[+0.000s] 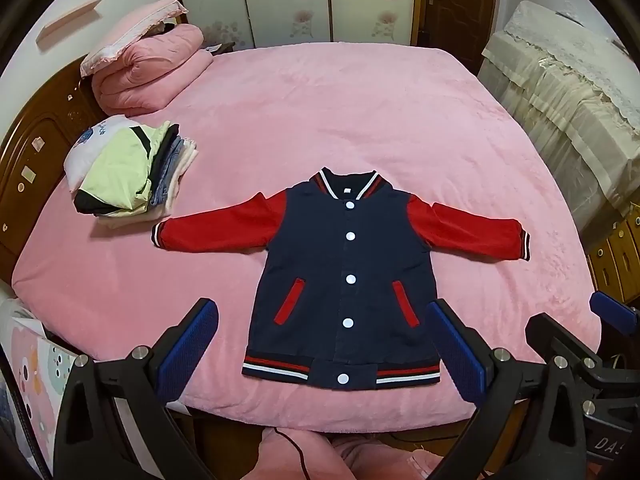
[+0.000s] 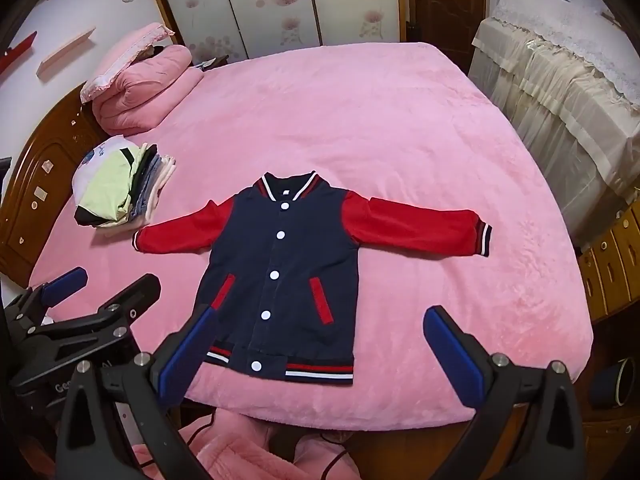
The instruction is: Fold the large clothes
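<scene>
A navy varsity jacket with red sleeves and white snap buttons lies flat, face up, on the pink bed. Both sleeves are spread sideways and its striped hem faces me. My left gripper hovers open above the hem, with nothing between its blue pads. My right gripper is open too, above the jacket's lower right part, and holds nothing. In the right wrist view the left gripper shows at the left edge. The right gripper's finger shows at the left wrist view's right edge.
A stack of folded clothes sits on the bed left of the jacket, close to its left cuff. A rolled pink quilt and pillow lie at the far left corner. A wooden headboard bounds the left. Covered furniture stands on the right.
</scene>
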`<state>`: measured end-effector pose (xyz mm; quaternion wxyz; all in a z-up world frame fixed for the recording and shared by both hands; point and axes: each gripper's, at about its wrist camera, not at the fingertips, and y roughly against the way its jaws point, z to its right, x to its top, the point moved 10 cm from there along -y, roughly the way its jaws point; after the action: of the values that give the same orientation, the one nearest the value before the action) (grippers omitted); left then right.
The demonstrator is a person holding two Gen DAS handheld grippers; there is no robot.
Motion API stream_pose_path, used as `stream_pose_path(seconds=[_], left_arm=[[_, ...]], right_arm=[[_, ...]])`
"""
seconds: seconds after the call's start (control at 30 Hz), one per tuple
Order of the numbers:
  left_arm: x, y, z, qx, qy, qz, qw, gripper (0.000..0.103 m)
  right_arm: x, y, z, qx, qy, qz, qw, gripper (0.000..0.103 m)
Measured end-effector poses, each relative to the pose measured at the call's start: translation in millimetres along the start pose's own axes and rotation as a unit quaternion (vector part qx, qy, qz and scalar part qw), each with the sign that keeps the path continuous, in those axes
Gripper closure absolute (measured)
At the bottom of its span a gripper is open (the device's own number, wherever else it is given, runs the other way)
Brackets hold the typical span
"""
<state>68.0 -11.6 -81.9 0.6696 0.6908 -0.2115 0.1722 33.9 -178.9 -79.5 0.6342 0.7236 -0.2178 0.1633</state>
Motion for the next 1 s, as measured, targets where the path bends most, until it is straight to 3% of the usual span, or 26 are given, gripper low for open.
stream_pose_path(seconds=[1.0], left_arm=[[-1.6, -0.7, -6.7, -0.005, 0.000, -0.004, 1.0000, 0.001]], right_arm=[[0.8, -1.7, -7.3, -0.003, 0.010, 0.007, 1.000, 0.000]])
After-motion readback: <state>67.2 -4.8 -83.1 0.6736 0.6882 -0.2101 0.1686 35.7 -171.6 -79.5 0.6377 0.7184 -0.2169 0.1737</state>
